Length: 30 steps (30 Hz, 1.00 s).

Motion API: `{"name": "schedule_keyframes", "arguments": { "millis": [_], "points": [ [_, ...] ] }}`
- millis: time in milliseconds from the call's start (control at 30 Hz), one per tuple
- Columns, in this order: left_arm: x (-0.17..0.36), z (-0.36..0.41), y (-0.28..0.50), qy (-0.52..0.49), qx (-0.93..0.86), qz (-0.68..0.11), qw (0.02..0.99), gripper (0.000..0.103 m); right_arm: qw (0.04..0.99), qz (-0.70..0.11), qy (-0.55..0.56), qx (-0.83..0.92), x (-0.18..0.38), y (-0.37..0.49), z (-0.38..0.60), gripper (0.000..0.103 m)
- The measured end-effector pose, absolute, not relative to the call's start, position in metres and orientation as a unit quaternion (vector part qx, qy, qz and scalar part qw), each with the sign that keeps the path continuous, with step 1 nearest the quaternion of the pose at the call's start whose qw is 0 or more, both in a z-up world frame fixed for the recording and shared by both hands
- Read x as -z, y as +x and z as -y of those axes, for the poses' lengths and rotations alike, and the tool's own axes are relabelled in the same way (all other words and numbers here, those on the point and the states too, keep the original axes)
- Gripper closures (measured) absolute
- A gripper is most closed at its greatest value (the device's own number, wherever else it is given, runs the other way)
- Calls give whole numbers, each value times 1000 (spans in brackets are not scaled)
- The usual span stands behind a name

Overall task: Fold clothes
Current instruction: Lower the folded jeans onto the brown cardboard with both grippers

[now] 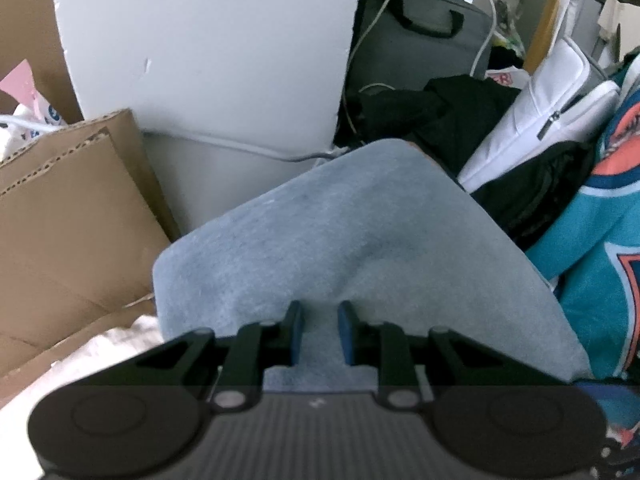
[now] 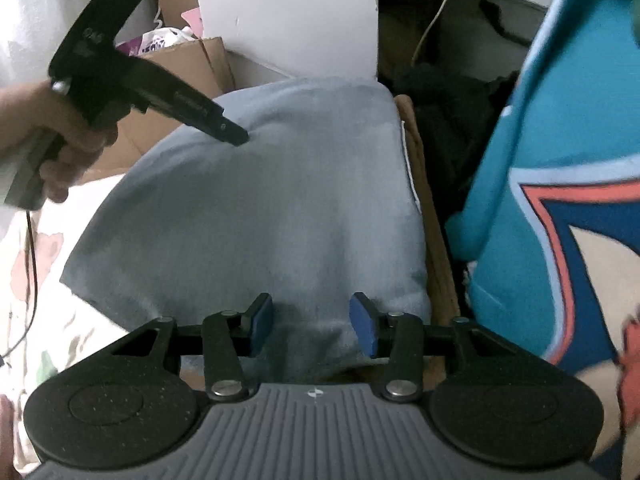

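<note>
A light blue garment [image 1: 360,232] lies folded in a soft rectangle on a floral sheet. In the left wrist view my left gripper [image 1: 321,320] is shut on a raised ridge of it, the cloth pinched between the blue pads. The right wrist view shows the same garment [image 2: 260,200] with the left gripper [image 2: 236,138] biting its far left part, creases running out from the tip, a hand [image 2: 60,152] on the handle. My right gripper [image 2: 312,322] hovers open over the garment's near edge, its pads apart and not pressing the cloth.
A teal jersey [image 2: 560,160] with an orange and navy crest hangs close on the right. Cardboard boxes [image 1: 68,220] and a white panel [image 1: 208,48] stand behind the garment. Black clothes [image 1: 440,112], a white zipped case [image 1: 540,120] and a wooden edge [image 2: 436,240] crowd the right.
</note>
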<state>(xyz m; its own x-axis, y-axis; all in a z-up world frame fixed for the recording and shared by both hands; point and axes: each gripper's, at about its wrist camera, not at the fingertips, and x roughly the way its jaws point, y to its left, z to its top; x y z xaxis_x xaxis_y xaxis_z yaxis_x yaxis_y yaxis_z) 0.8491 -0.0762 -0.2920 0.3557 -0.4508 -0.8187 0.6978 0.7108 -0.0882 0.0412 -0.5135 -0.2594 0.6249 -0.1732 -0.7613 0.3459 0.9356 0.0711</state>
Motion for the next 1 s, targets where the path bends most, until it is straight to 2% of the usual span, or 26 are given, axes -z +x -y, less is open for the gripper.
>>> {"name": "schedule_keyframes", "arguments": {
  "millis": [133, 367, 533, 767, 933, 1000],
  "points": [
    [291, 74, 849, 138, 356, -440, 813, 80, 895, -384, 141, 179, 248, 24, 513, 58],
    [282, 59, 836, 146, 367, -432, 811, 81, 885, -339, 244, 205, 251, -6, 519, 55],
    [276, 37, 820, 139, 370, -439, 807, 81, 870, -331, 303, 205, 269, -8, 526, 46],
    [277, 6, 779, 136, 386, -452, 792, 81, 851, -297, 381, 206, 286, -21, 531, 43],
    [282, -2, 757, 149, 394, -460, 782, 82, 817, -251, 483, 189, 298, -24, 542, 36],
    [282, -3, 753, 158, 396, -463, 777, 82, 814, -251, 487, 194, 301, -21, 542, 33]
  ]
}}
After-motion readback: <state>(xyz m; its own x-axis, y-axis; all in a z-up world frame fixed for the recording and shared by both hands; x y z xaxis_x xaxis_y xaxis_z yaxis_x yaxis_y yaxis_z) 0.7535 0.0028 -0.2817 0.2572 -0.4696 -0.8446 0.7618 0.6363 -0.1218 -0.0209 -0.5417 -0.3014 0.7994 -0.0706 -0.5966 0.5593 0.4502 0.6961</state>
